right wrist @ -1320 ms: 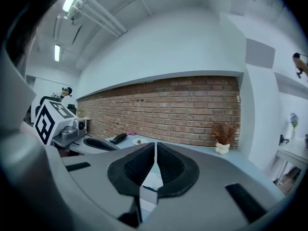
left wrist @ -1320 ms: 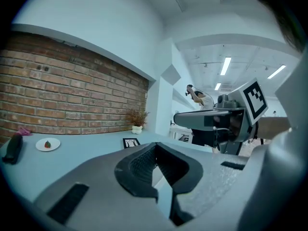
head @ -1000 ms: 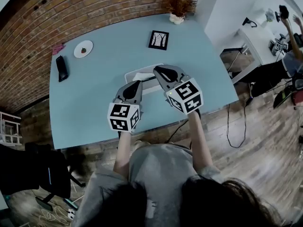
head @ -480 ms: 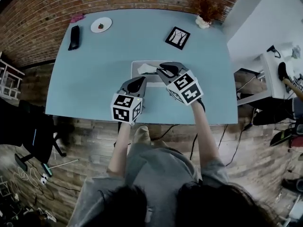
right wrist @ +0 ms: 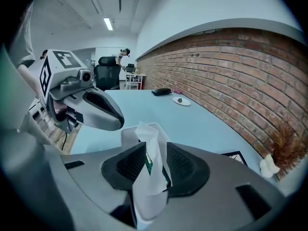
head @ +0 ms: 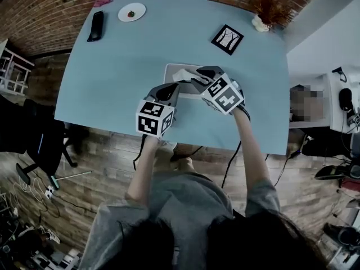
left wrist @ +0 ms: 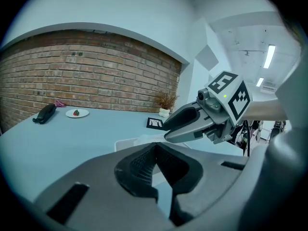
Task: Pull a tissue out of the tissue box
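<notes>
The white tissue box (head: 170, 70) lies on the blue table (head: 112, 66), with a crumpled tissue (head: 181, 75) at its top. My right gripper (head: 197, 80) hangs over the box's right part. In the right gripper view a white tissue (right wrist: 151, 177) stands between the pads of this gripper (right wrist: 155, 162); its jaws are opening and the sheet sits loosely in the gap. My left gripper (head: 169, 90) is at the box's near edge, shut with nothing in it (left wrist: 156, 146). The box (left wrist: 127, 142) shows just beyond its tips.
A framed picture (head: 227, 39) and a small potted plant (head: 264, 13) sit at the far right of the table. A plate with a strawberry (head: 131, 12) and a black case (head: 96, 26) lie at the far left. The table's near edge runs just under both grippers.
Both grippers have sunk toward the table and now sit close over the tissue box. The head view has shifted, so the table appears higher in the picture.
</notes>
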